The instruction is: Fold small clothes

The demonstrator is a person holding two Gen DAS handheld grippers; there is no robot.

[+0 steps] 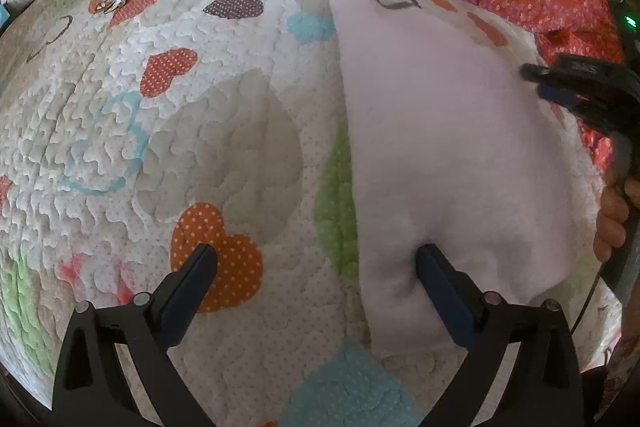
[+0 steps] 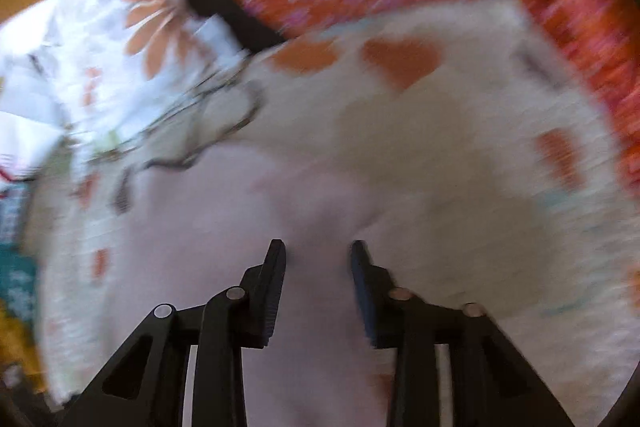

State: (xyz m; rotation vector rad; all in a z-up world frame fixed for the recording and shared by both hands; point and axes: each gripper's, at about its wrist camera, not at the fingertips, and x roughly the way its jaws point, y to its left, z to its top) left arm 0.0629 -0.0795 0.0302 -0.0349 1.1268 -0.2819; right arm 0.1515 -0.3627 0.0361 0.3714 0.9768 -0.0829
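Left view: your left gripper (image 1: pixel 316 259) tilts down, jaws wide apart, one finger (image 1: pixel 436 267) on the pink cloth (image 1: pixel 440 147) lying on the quilt (image 1: pixel 160 147) | Right view: blurry; your right gripper (image 2: pixel 318 255) tilts down over the cloth (image 2: pixel 224 227), jaws partly apart, gripping nothing.

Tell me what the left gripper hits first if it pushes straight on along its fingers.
Probably the heart-print quilt under the open left gripper; only one finger already overlaps the pale pink cloth, though depth is unclear.
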